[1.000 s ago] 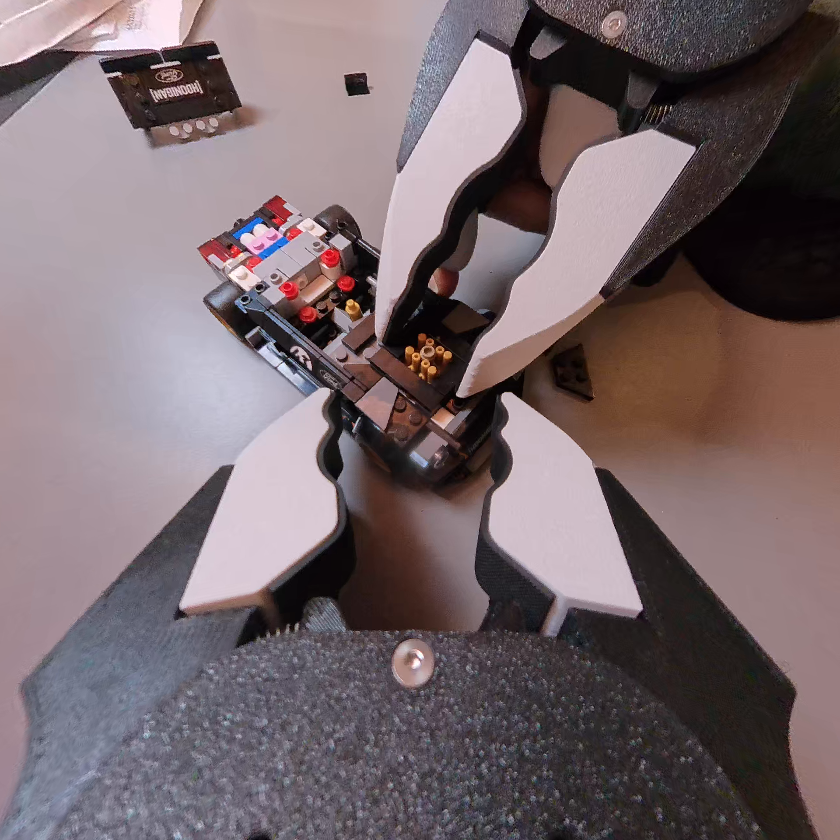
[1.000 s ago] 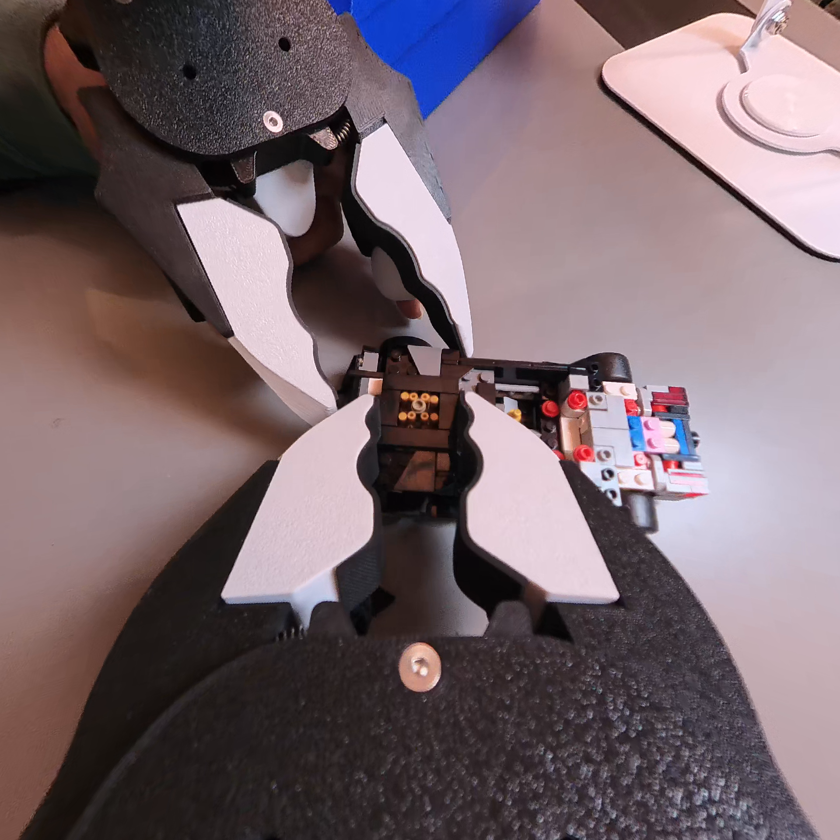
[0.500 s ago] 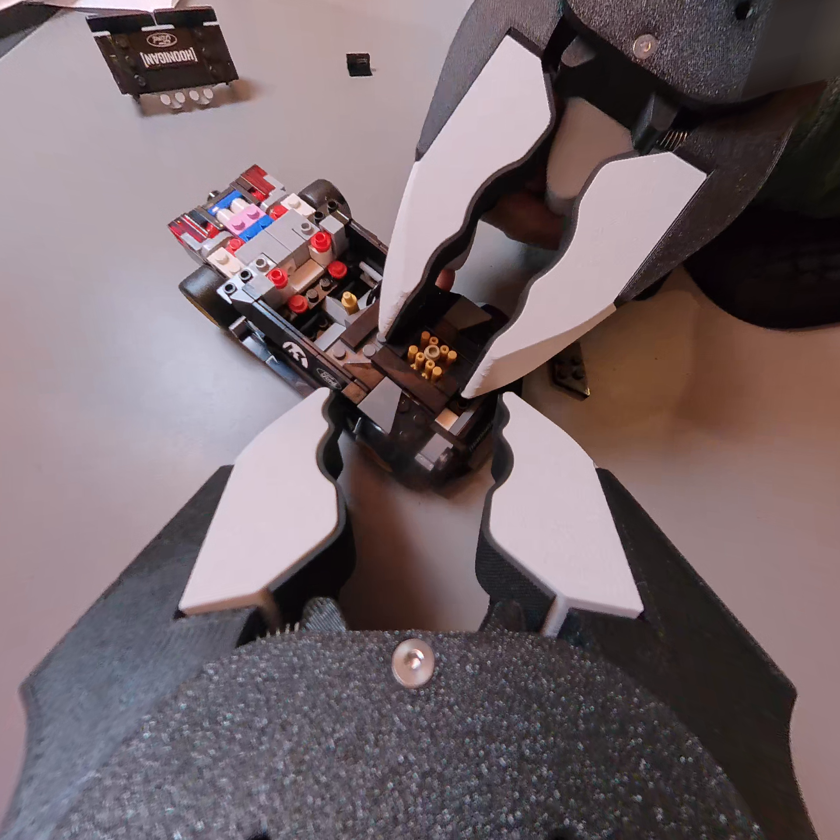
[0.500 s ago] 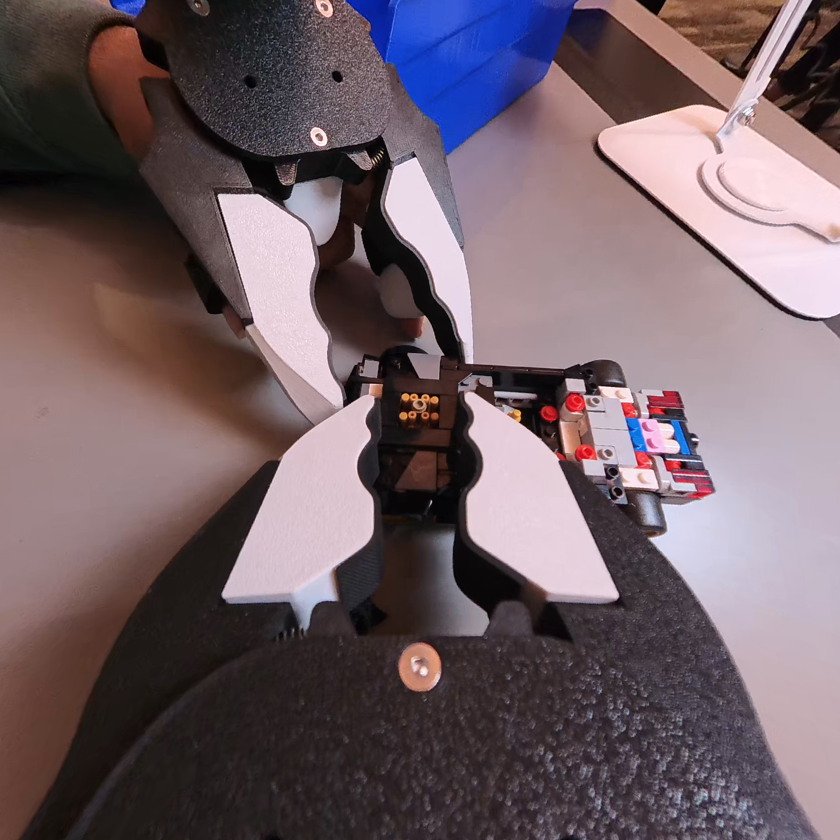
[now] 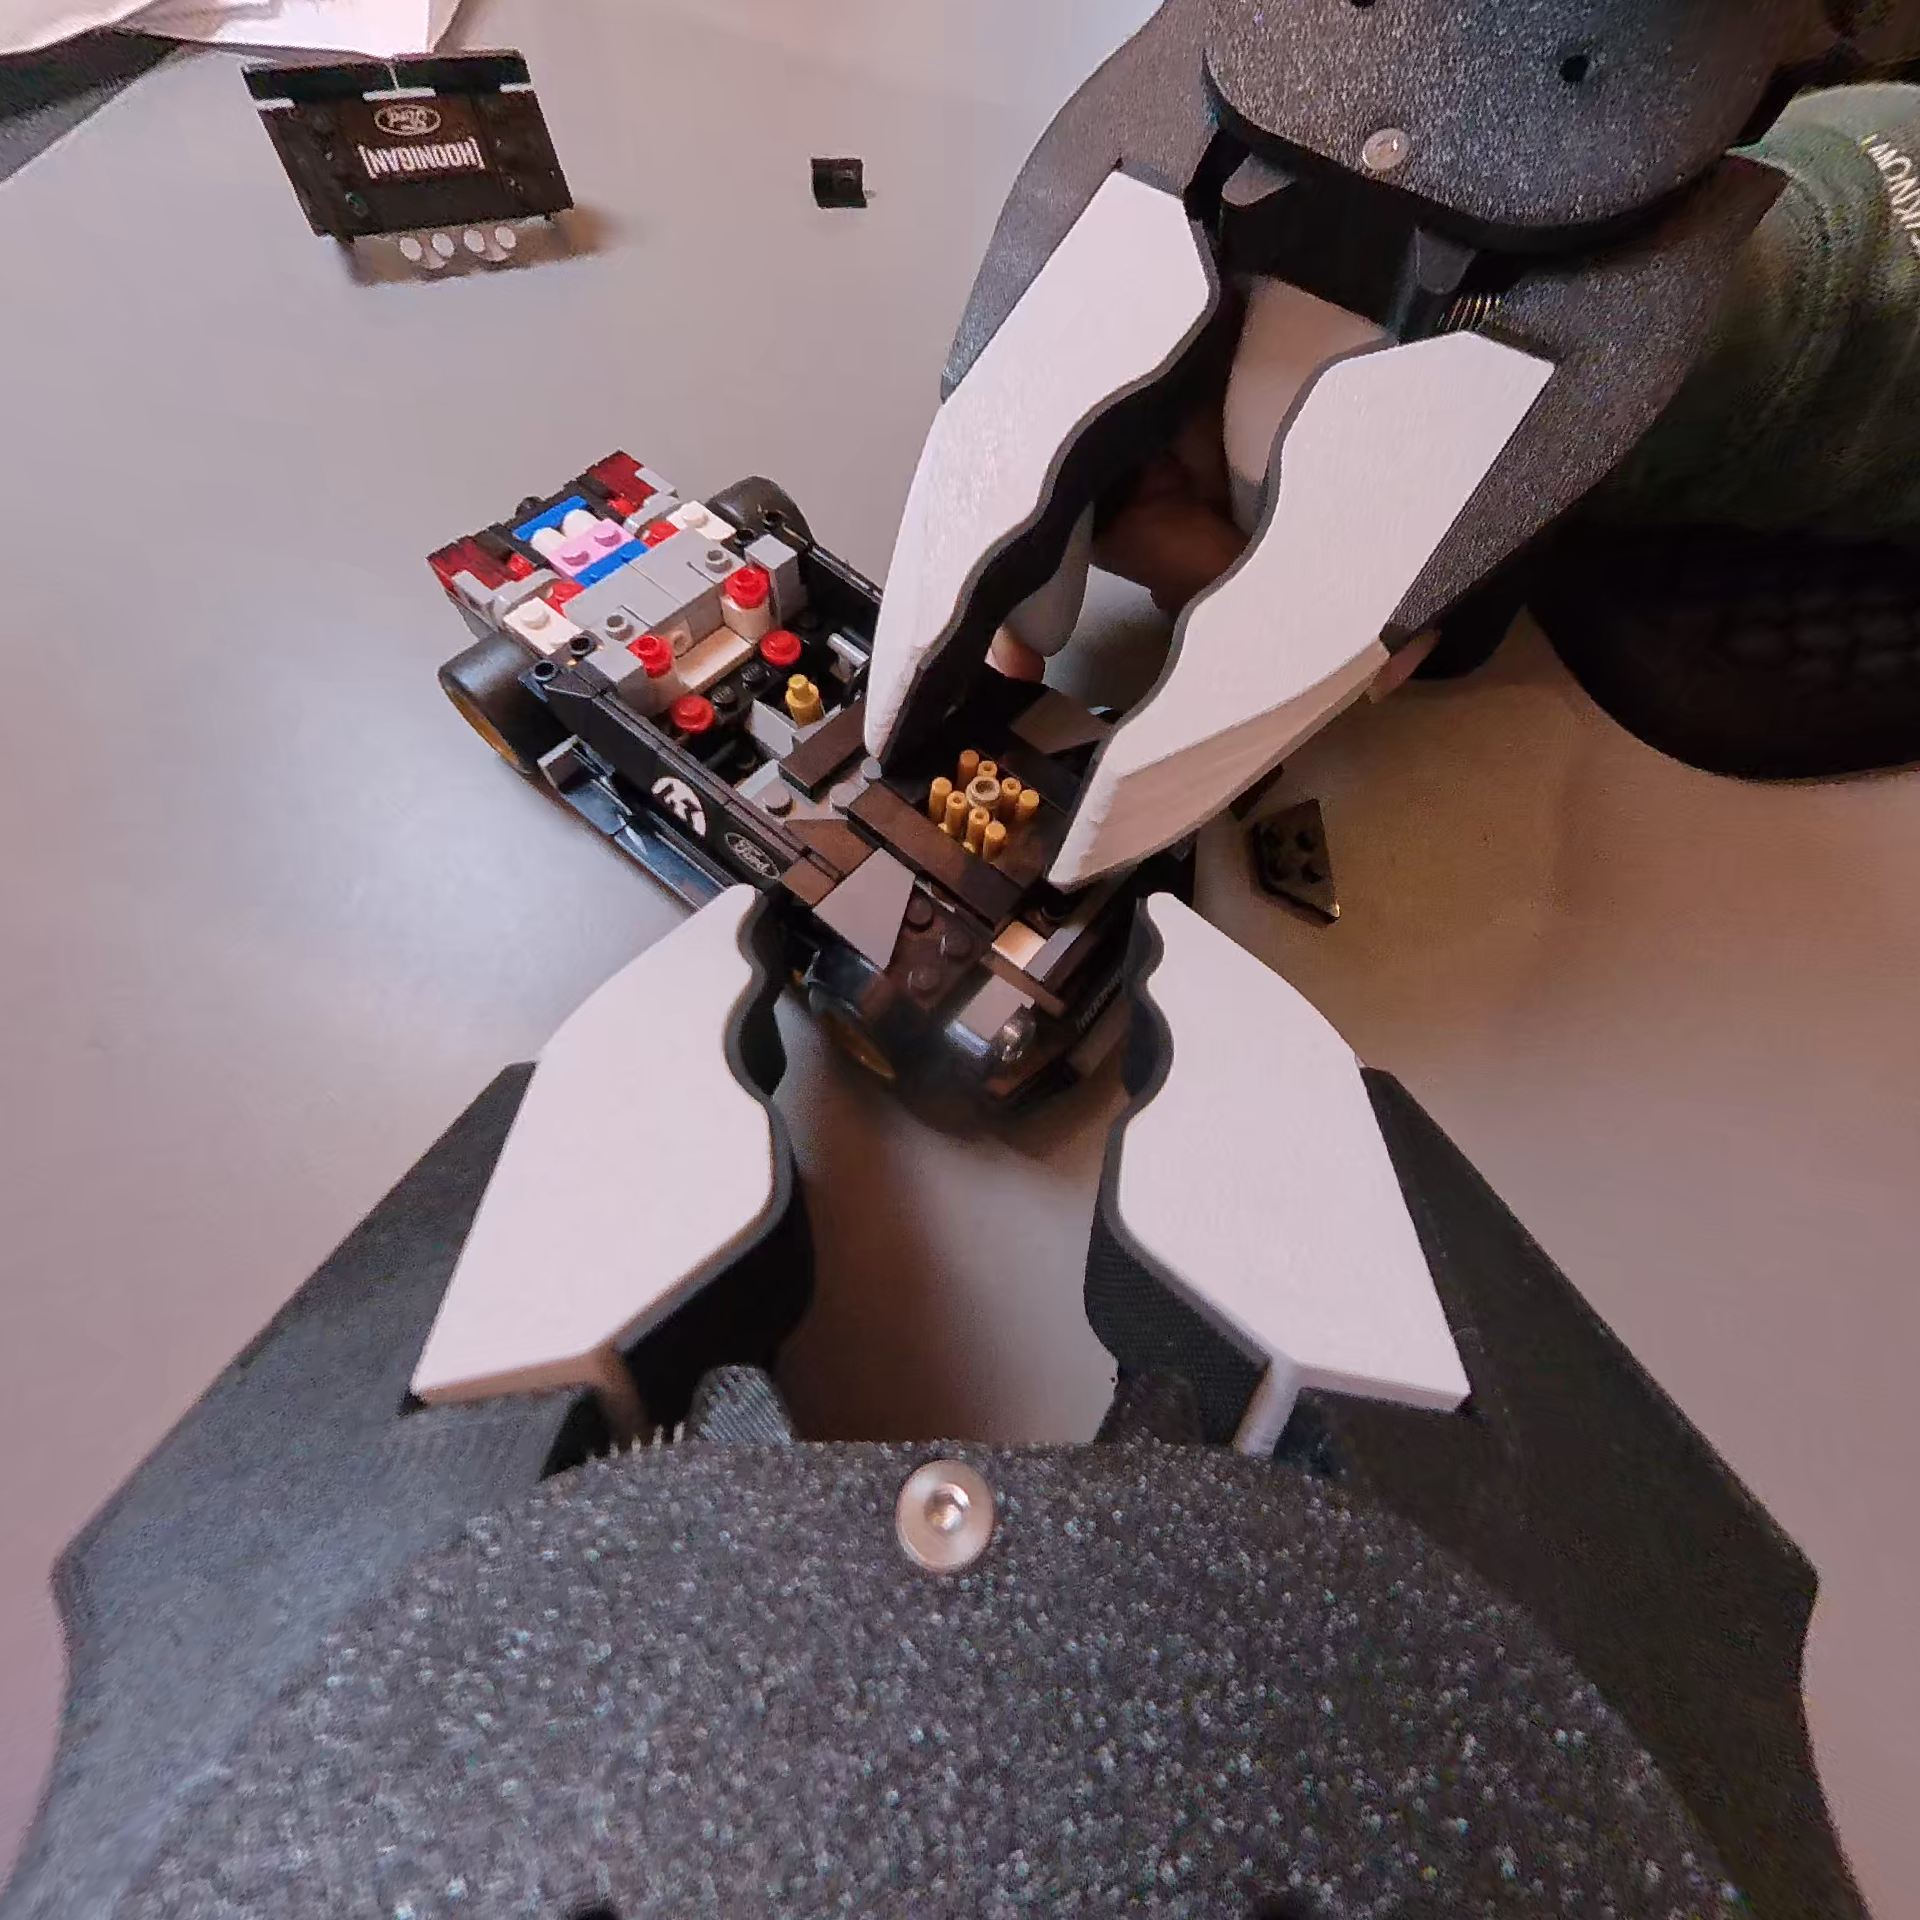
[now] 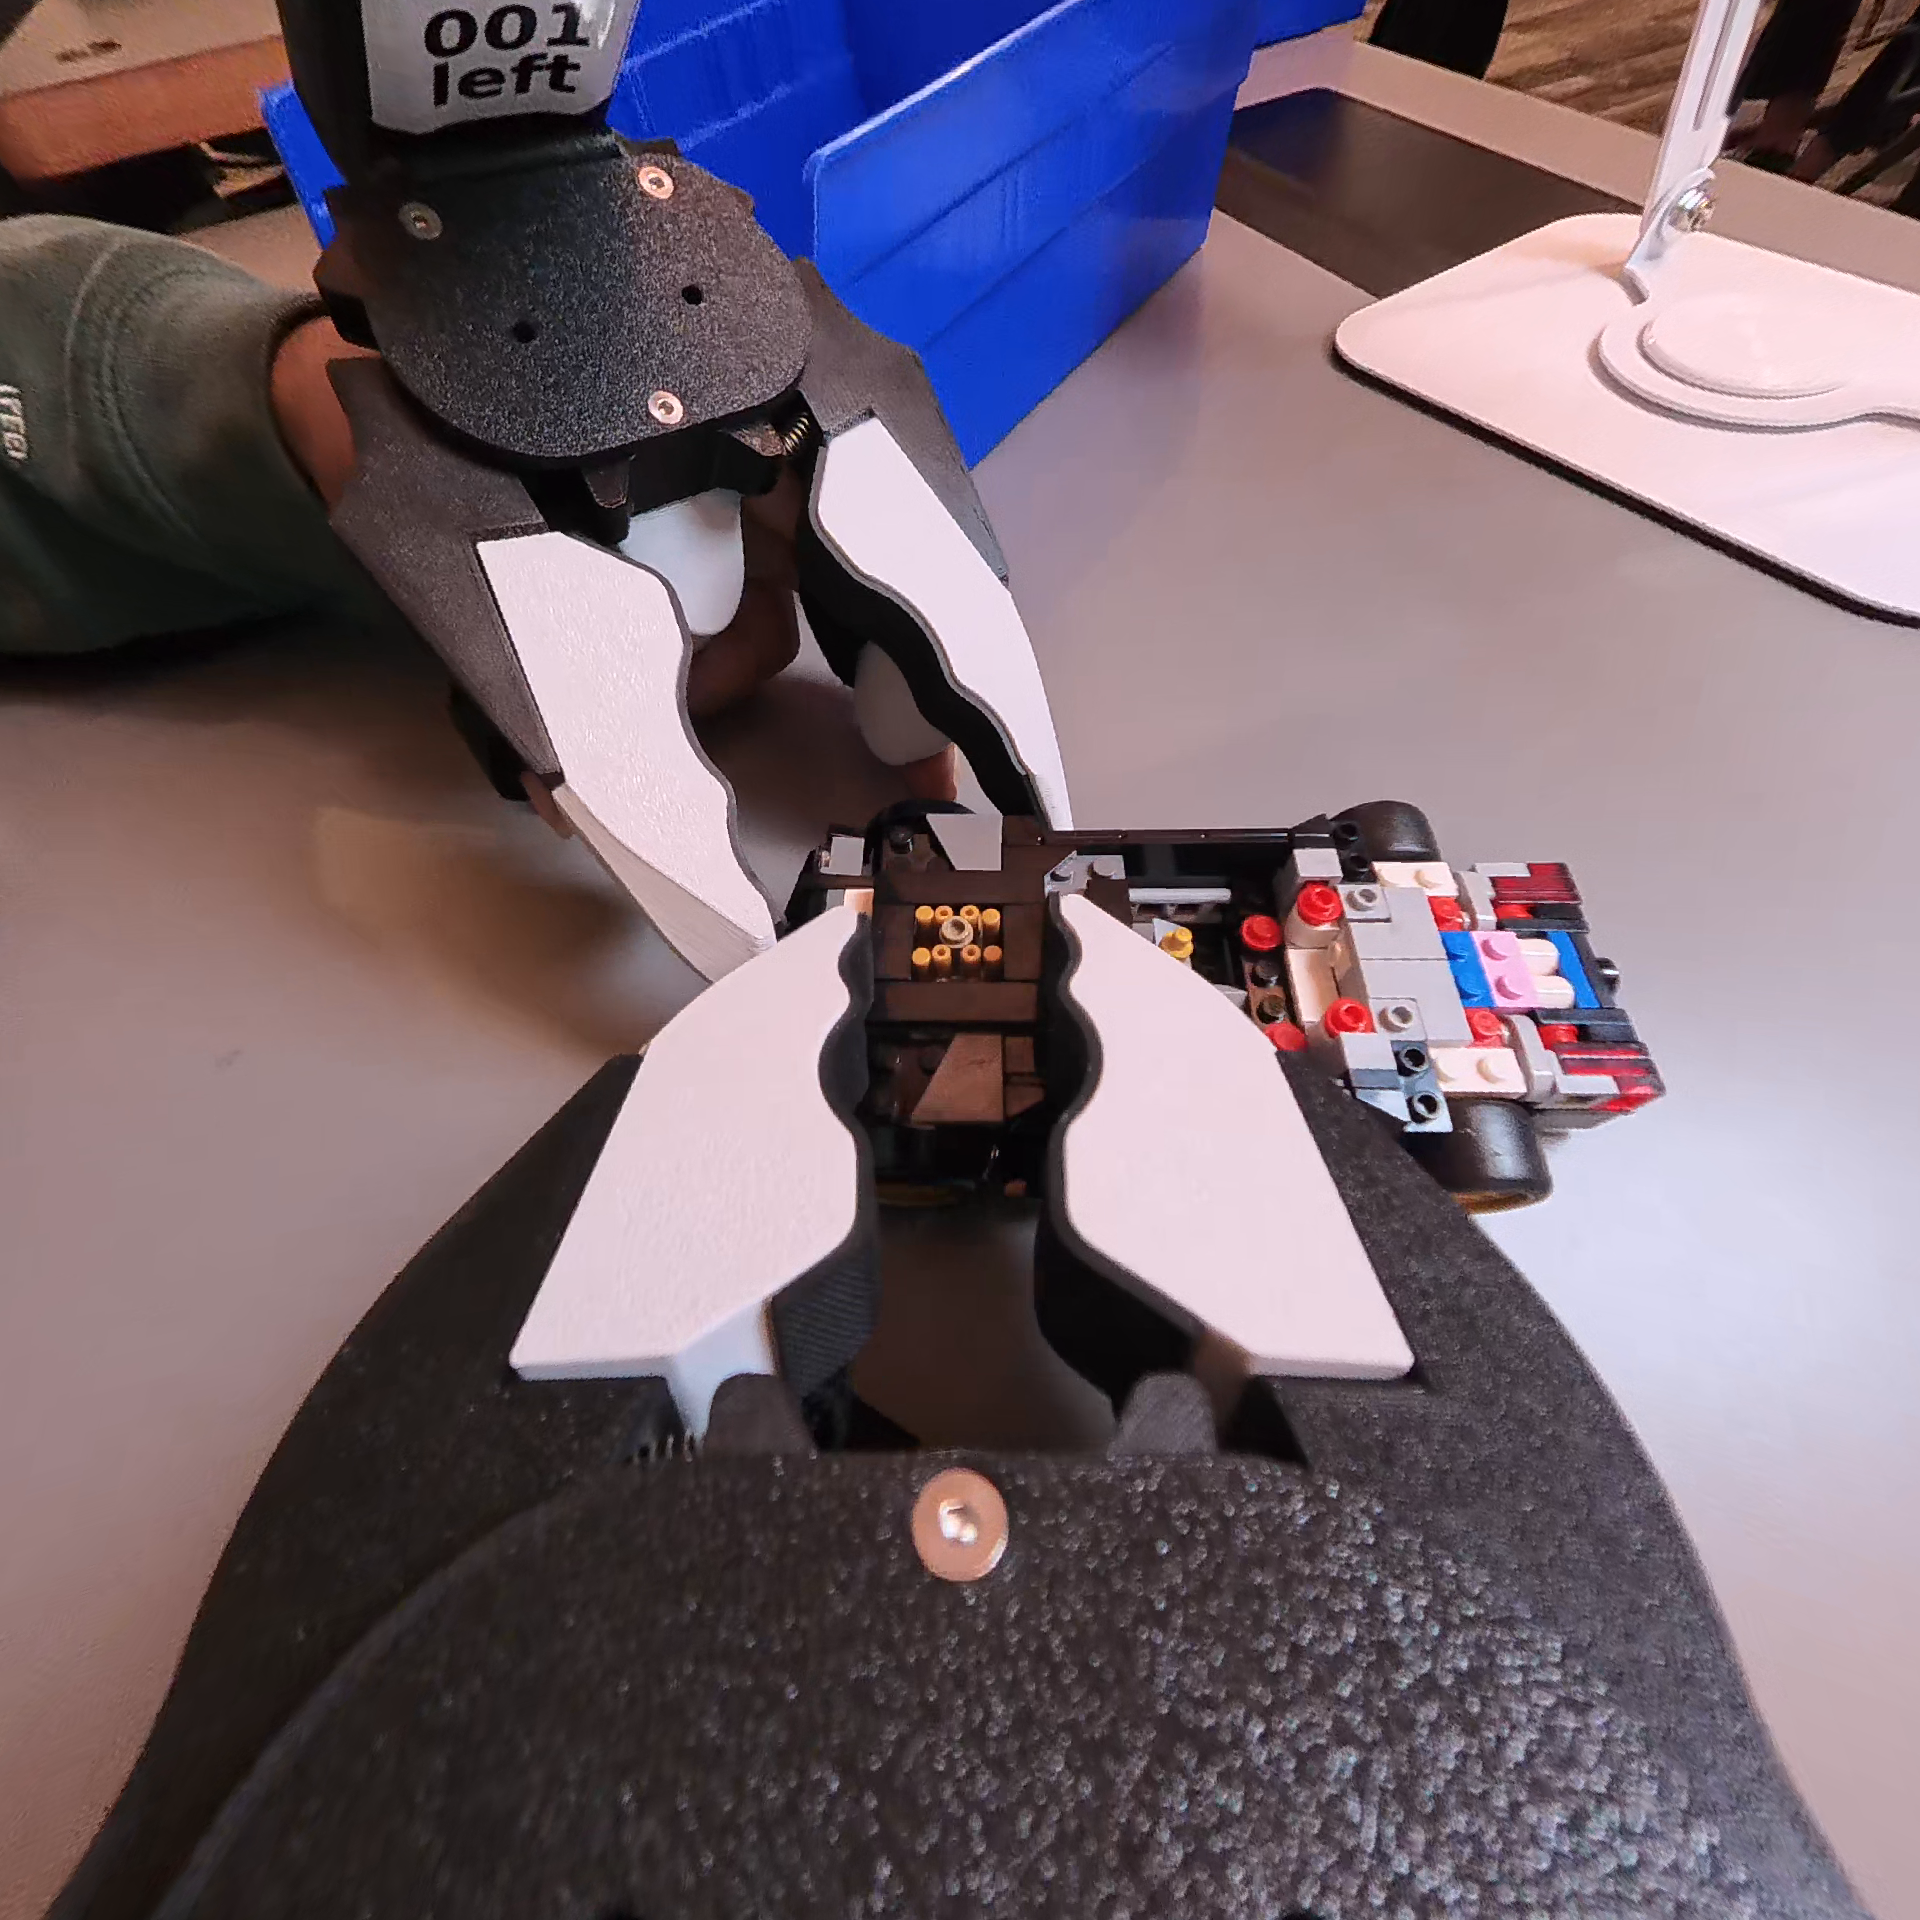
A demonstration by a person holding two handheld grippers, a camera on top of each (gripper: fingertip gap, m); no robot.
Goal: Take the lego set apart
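Left wrist view: the left tongs [image 5: 951, 914] are spread around the near, dark end of the lego car [image 5: 727, 717], which sits on the grey desk [image 5: 208, 831]. Whether their tips actually press the car's sides cannot be told from here. The right tongs [image 5: 977, 800] come down from the upper right, with one finger on either side of a cluster of tan pegs [image 5: 982, 805] on top of the car, and they block sight of the car's far side. The colourful red, blue, pink and grey end of the car points away to the upper left. A loose black wedge piece [image 5: 1294, 857] lies on the desk just right of the car. Farther off, a detached black panel [image 5: 410, 156] with printed markings lies near the top left, with a small black piece [image 5: 836, 182] to its right and white paper [image 5: 208, 21] at the edge.

Right wrist view: the right tongs [image 6: 956, 925] are clamped on the dark block of the car [image 6: 1403, 977], their wavy inner edges against both its sides, with the tan pegs [image 6: 956, 940] showing between the tips. The left tongs [image 6: 904, 883] reach in from the upper left, held by a hand in a dark green sleeve [image 6: 125, 436]. Their tips flank the car's far end with a wide gap between them. Behind stands a blue plastic bin [image 6: 1018, 187], well apart from the car. A white stand base [image 6: 1662, 395] rests on the desk at the upper right.
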